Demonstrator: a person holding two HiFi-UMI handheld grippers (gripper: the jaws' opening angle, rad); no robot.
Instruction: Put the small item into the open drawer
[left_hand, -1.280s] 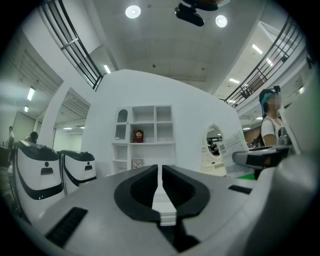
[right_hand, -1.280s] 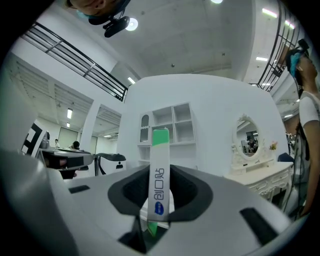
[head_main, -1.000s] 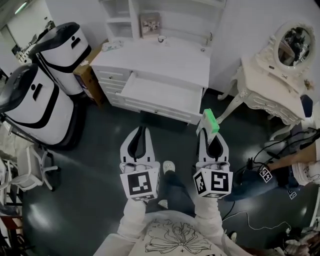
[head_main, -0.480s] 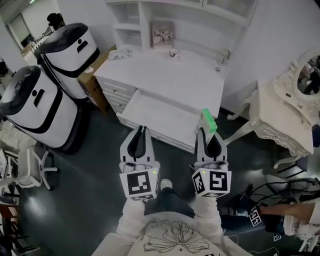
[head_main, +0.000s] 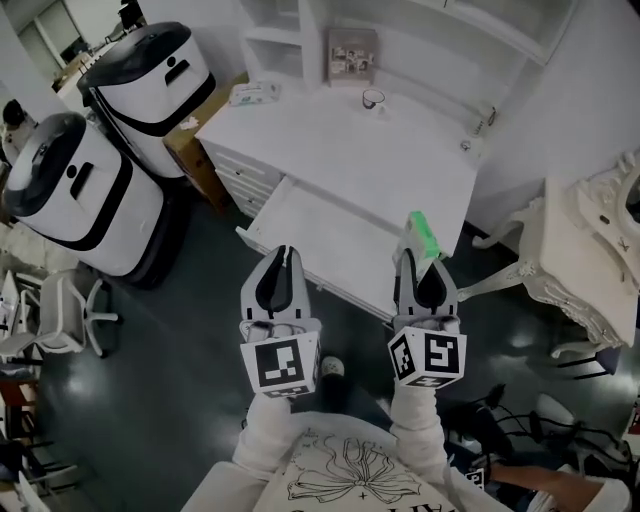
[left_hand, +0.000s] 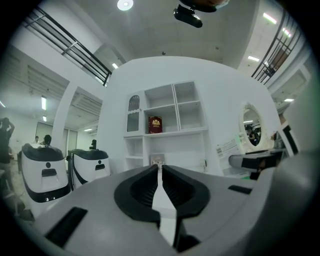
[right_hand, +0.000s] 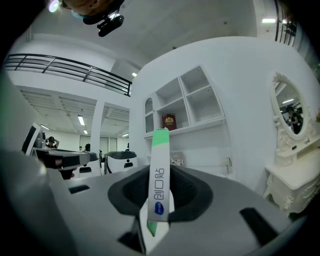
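My right gripper (head_main: 406, 258) is shut on a small flat box (head_main: 423, 235) with a green end, which sticks up past the jaw tips over the near right part of the open drawer (head_main: 310, 222). In the right gripper view the box (right_hand: 159, 180) stands upright between the jaws, white with blue print and a green top. The left gripper (head_main: 281, 254) hangs over the drawer's front edge; its jaws are closed together and hold nothing. In the left gripper view the left gripper (left_hand: 159, 172) points at the white desk and shelves.
The drawer is pulled out of a white desk (head_main: 380, 150) with a shelf unit behind it. On the desk top stand a small cup (head_main: 373, 98) and a picture frame (head_main: 352, 56). Two big white-and-black machines (head_main: 90, 190) stand at the left, an ornate white dressing table (head_main: 590, 280) at the right.
The view has come closer to the desk and swung left; both grippers now hang over the open drawer's front instead of over the dark floor. The box stays gripped.
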